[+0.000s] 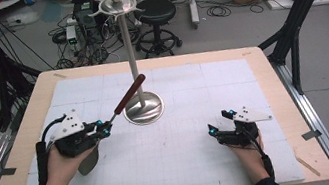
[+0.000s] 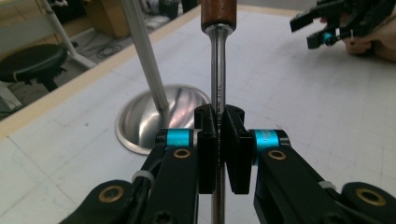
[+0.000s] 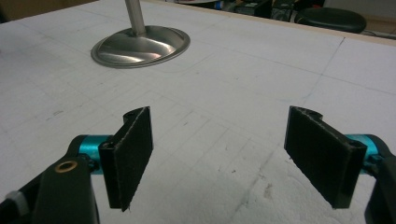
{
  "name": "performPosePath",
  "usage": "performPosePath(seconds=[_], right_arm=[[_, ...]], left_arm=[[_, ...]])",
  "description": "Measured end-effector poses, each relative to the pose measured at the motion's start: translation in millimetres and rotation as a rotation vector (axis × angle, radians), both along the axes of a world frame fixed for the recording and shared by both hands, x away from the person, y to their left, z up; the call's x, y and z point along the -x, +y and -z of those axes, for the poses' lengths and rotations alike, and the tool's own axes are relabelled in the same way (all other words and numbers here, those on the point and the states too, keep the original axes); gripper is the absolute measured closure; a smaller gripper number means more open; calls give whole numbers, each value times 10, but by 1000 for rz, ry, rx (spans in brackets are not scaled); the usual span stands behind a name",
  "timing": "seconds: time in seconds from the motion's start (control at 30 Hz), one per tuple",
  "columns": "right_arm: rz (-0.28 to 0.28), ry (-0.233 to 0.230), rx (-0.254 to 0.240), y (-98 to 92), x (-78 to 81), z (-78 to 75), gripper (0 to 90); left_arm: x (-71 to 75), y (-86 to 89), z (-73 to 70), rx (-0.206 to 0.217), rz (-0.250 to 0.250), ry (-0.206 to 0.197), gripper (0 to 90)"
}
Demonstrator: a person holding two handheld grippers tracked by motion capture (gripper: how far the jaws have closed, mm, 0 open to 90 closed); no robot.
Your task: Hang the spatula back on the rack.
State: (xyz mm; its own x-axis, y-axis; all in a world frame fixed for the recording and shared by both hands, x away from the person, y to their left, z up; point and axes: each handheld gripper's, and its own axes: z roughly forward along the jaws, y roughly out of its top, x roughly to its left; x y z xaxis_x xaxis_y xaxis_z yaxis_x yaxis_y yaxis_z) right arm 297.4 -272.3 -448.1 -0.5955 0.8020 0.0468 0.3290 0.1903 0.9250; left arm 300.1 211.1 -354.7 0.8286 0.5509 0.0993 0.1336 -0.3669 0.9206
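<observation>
Spatula (image 1: 121, 102) blade half hidden behind left tool (image 1: 104, 129), handle top cropped

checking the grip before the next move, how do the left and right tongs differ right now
The left tongs are shut on the spatula's metal shaft; the right tongs stand wide open, holding nothing. The left is lifted off the mat; the right sits low near it. Both have black pads.

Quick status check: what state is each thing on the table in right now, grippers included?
Left gripper: shut on the spatula's metal shank.
Spatula: lifted, tilted, wooden handle pointing up toward the stand's pole, blade hanging below the hand.
Right gripper: open, nothing between the jaws, low over the mat.
Utensil stand: upright on the mat, hooks bare.
</observation>
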Motion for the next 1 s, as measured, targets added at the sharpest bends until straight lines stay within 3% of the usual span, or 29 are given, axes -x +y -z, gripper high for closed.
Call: performPosePath(seconds=[0.37,0.5,1.0], right_arm=[[1,-1,0,1,-1,0,229],[0,-2,2,1,-1,0,229],[-2,-4,2,3,-4,0,233]], left_arm=[[70,117,-220,121,-78,-113,844],[68,155,-304,147,-110,-147,844],[-7,312,-608,283,-162,-214,843]])
